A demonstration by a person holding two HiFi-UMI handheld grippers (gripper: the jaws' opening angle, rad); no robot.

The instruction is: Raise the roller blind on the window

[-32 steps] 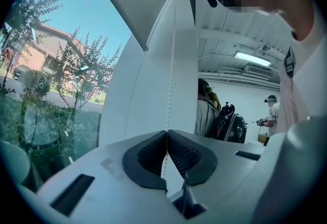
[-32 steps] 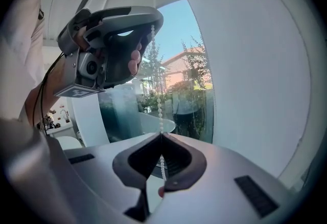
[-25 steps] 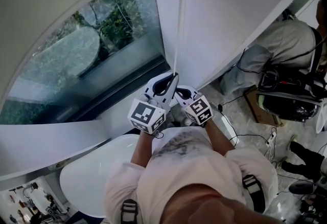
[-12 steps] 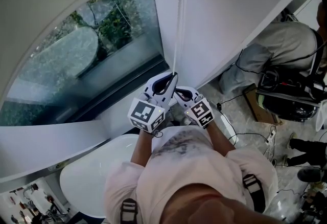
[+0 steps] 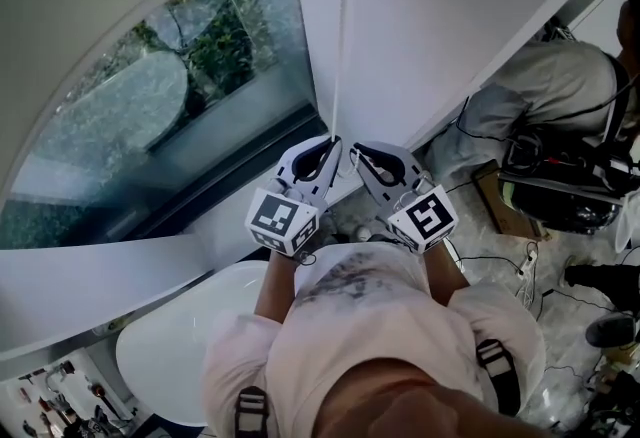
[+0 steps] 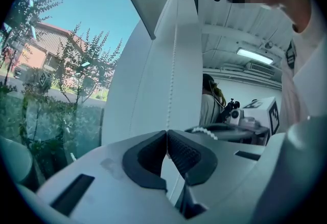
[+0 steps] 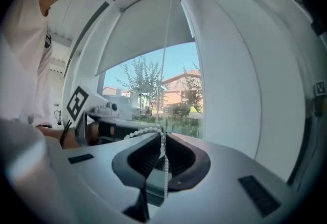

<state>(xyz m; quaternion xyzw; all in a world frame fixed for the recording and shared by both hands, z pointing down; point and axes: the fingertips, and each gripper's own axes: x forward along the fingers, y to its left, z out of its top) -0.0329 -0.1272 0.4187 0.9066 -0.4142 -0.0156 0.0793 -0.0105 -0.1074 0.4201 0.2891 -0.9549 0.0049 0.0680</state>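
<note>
The grey roller blind (image 5: 90,6) covers the upper part of the window (image 5: 200,76), with trees and a paved yard showing through the glass below it. A white bead chain (image 5: 340,46) hangs straight down along the white frame. My left gripper (image 5: 331,142) is shut on this chain, which runs up from its pads in the left gripper view (image 6: 173,64). Right beside it, my right gripper (image 5: 356,150) is shut on the chain too. In the right gripper view the beads (image 7: 167,39) pass between the pads, drop below them, and a slack loop trails left.
A white wall panel (image 5: 450,16) stands right of the chain. A seated person (image 5: 560,86) with gear, a cardboard box (image 5: 505,206) and floor cables (image 5: 500,271) are at the right. A white rounded tabletop (image 5: 170,346) lies at the lower left.
My right gripper has swung out from under the left one, to the right and a little higher, and its marker cube now faces the camera. The left gripper shifted slightly up and left.
</note>
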